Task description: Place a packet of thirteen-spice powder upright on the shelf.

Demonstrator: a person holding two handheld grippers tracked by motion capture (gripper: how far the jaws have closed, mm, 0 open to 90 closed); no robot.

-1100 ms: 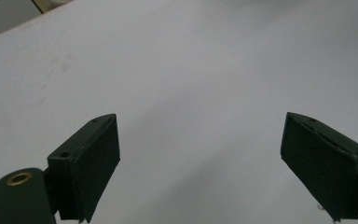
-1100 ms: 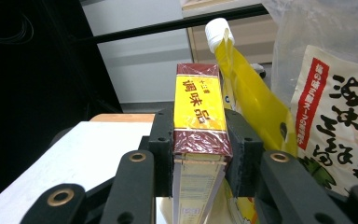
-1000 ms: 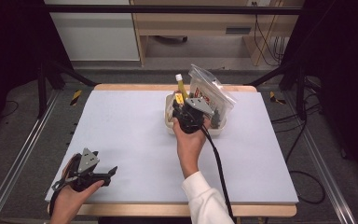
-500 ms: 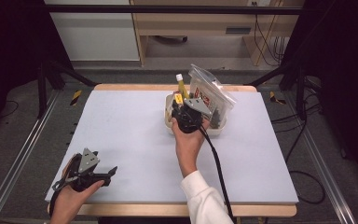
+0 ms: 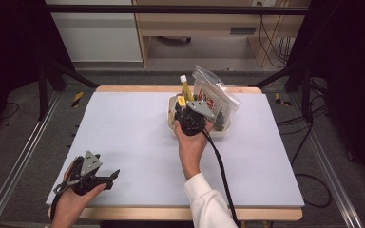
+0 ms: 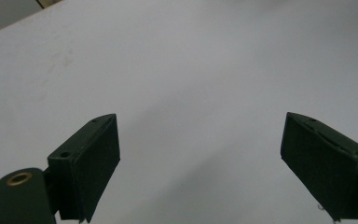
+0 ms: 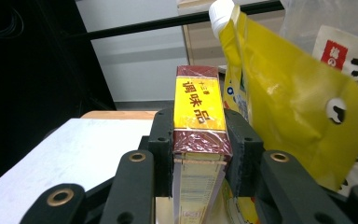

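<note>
Seasoning box [image 7: 199, 116], yellow on its face with dark red ends, is sitting clamped between the two black jaws of the right gripper [image 7: 199, 156], whose pads are pressing on its narrow sides. From the high view, that right gripper [image 5: 188, 115] is hovering at the near rim of a white bin [image 5: 221, 133] that is standing toward the far edge of the counter [image 5: 123, 128], a little right of the middle, and the box [image 5: 181, 101] is showing as a small yellow patch just at the bin's left end. The person's right hand [image 5: 190, 142] is wrapping around the gripper body, with a white sleeve [image 5: 209, 204] reaching in from the near edge and a black cable [image 5: 221, 166] trailing back along the forearm.

Just beside the box, a yellow pouch [image 7: 279, 93] with a white screw cap is leaning upright in the bin, and behind it a clear bag [image 5: 214, 97] with red and black print is rising above the rim.

Over by the near left corner of the counter, the left gripper [image 5: 111, 175] is resting in the person's left hand [image 5: 73, 199], well apart from the bin. Its jaws are standing wide apart with nothing between them, pointing across bare counter [image 6: 191, 70].
</note>
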